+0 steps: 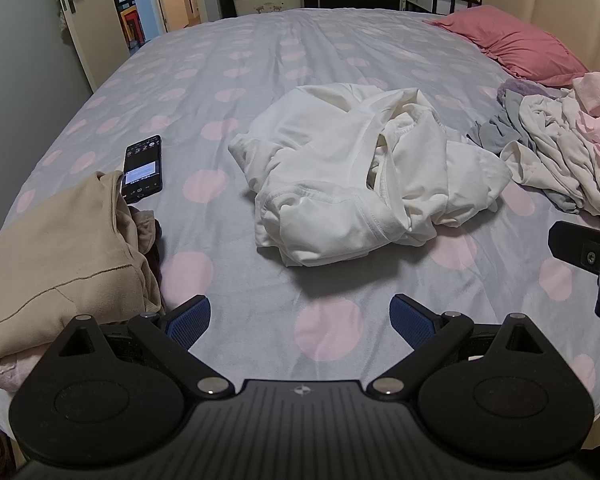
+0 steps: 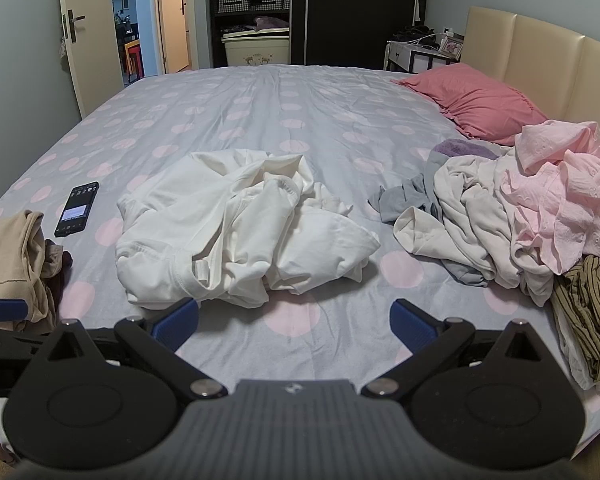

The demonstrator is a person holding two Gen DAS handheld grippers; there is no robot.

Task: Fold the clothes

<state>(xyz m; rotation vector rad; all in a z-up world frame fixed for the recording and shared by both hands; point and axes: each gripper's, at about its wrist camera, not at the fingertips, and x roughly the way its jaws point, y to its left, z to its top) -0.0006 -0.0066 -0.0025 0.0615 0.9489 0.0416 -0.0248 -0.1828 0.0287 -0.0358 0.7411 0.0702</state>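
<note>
Phone (image 1: pixel 143 168) beside crumpled white garment (image 1: pixel 356 176)

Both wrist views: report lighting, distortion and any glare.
Left wrist view: dim, soft shadow under the white garment, fisheye bends the bed edges, phone screen glows. Right wrist view: the same dimness, dark corners, curved headboard.
</note>
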